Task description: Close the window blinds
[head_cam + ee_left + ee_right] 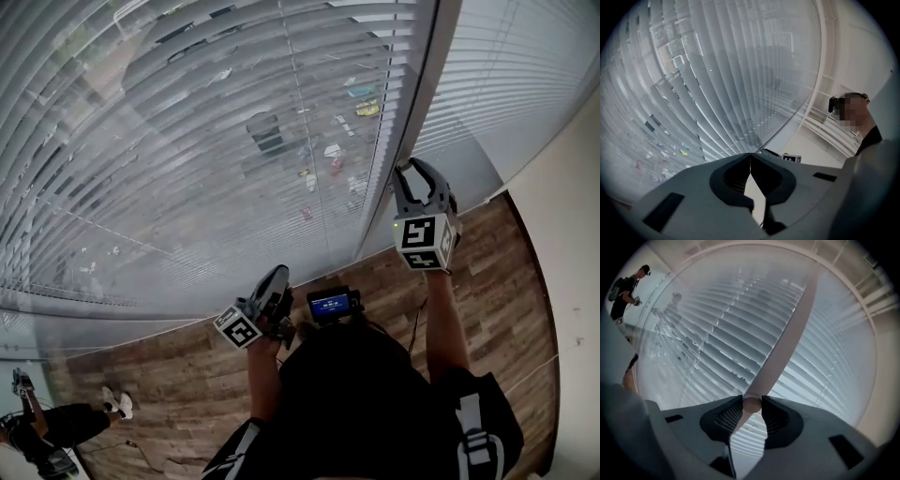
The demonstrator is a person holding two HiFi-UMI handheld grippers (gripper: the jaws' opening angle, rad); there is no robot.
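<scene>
The blinds (187, 141) fill the head view from 9 o'clock round to 2 o'clock. Their slats are angled enough that the street below shows through them. The right gripper (411, 167) is raised at about 3 o'clock, up against the pale upright strip between the two blind panels. In the right gripper view, the wand (787, 329) slants down from 1 o'clock and its round end sits between the right gripper's (752, 402) fingertips. The fingers are spread slightly wider than the wand and flank it closely on both sides, with no clear squeeze. The left gripper (279, 274) hangs low at 6 o'clock, close to the person's body and over the wooden floor (487, 253). Its own view shows its (750, 154) fingers pressed together at the tips with nothing between them, pointing at the blinds (717, 70). Another person (56, 422) stands at 8 o'clock.
</scene>
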